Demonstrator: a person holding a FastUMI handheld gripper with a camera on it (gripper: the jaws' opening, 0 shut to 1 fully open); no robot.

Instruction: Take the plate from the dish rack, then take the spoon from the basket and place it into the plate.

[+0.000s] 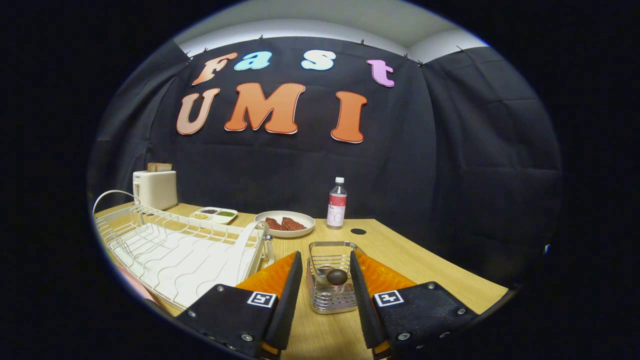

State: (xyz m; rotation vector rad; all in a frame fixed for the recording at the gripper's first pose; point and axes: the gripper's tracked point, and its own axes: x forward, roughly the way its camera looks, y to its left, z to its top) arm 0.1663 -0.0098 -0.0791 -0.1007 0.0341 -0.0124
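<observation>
The gripper [326,292] hangs with fingers spread, gripping nothing, the wire basket [330,285] between them holding the dark spoon [336,276]. At ten o'clock lies the white dish rack [175,252]; at twelve, a plate [285,223] carries brown food.

The white wire dish rack [175,255] sits on the left of the wooden table, its slots empty. To its right stands a small metal wire basket [330,280], upright, between the gripper's fingers. A dark spoon [336,276] rests inside it, bowl end up, leaning on the near side.
</observation>
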